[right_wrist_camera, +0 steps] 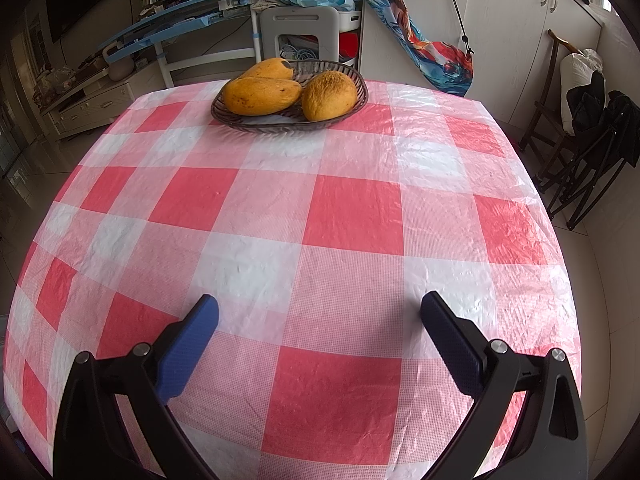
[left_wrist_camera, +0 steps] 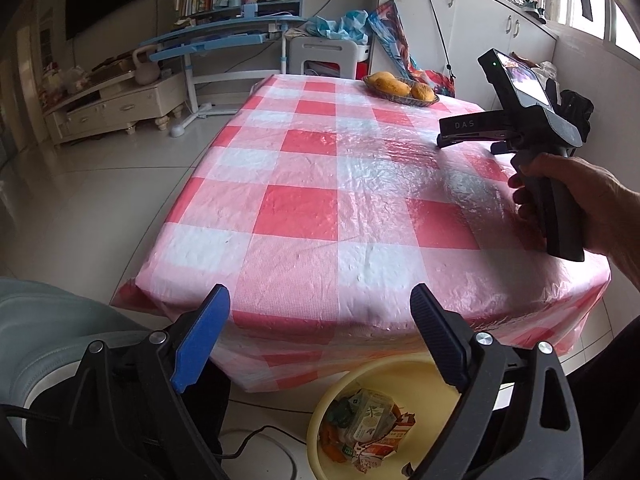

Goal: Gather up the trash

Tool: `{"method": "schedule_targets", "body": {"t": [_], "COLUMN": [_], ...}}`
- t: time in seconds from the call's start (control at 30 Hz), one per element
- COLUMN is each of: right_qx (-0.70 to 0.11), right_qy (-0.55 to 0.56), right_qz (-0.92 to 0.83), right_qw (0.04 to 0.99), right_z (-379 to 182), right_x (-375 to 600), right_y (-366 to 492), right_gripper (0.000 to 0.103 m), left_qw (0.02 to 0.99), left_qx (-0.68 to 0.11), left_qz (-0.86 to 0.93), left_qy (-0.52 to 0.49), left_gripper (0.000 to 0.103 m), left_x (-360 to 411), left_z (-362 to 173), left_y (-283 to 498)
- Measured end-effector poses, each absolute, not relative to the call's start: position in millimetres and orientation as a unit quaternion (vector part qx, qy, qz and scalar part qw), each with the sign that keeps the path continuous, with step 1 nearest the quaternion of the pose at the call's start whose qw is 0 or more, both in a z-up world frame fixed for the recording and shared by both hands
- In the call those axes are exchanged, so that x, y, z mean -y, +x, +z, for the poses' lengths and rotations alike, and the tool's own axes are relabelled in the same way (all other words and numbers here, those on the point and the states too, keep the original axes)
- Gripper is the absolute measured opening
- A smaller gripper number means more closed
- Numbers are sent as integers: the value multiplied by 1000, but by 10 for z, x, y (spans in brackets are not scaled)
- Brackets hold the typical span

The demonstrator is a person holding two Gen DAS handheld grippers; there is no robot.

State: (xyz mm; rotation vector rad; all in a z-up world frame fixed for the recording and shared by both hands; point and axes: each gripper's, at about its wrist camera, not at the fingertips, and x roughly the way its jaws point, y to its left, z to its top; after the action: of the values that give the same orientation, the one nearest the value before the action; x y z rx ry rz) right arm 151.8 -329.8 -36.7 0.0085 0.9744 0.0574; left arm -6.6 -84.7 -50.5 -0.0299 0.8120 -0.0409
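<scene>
A yellow basin [left_wrist_camera: 320, 412] stands on the floor below the table's near edge, holding crumpled wrappers and cartons [left_wrist_camera: 366, 426]. My left gripper [left_wrist_camera: 320, 308] is open and empty, held at the near edge of the table above the basin. My right gripper [right_wrist_camera: 319, 318] is open and empty over the red and white checked tablecloth [right_wrist_camera: 344, 216]. The right gripper also shows in the left wrist view [left_wrist_camera: 460, 132], held in a hand over the table's right side. No loose trash shows on the tablecloth.
A woven basket [right_wrist_camera: 348, 74] with three mangoes [right_wrist_camera: 260, 96] sits at the table's far end. A grey chair seat [left_wrist_camera: 52, 320] is at my left. A black cable [left_wrist_camera: 256, 440] lies on the floor. White cupboards [left_wrist_camera: 472, 20] and a folding chair [right_wrist_camera: 580, 152] stand to the right.
</scene>
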Motion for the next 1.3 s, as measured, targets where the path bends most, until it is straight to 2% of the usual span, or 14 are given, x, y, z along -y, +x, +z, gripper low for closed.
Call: {"method": "schedule_targets", "body": {"t": [0.23, 0.5, 0.73, 0.9, 1.3], "right_qx": [-482, -340, -224, -149, -136], "right_qy": [-8, 10, -5, 10, 21], "right_qz": [65, 91, 79, 53, 25], "right_qw": [874, 936, 971, 987, 990], "right_z": [-224, 631, 901, 1021, 930], "right_x": [3114, 3116, 3131, 3219, 3278], "right_y": [1203, 12, -1216, -1759, -1779], "right_gripper": [96, 96, 96, 96, 96], "left_qw": [921, 938, 954, 964, 974], "left_qx": [-388, -348, -300, -267, -223], "left_qz": [-21, -13, -9, -8, -1], "left_qy": [-8, 3, -2, 3, 30], "left_gripper": [88, 88, 91, 94, 96], "left_x": [868, 844, 847, 897, 940], "left_z": [-417, -94, 323, 616, 1065], "left_y": [-79, -317, -658, -962, -1461]}}
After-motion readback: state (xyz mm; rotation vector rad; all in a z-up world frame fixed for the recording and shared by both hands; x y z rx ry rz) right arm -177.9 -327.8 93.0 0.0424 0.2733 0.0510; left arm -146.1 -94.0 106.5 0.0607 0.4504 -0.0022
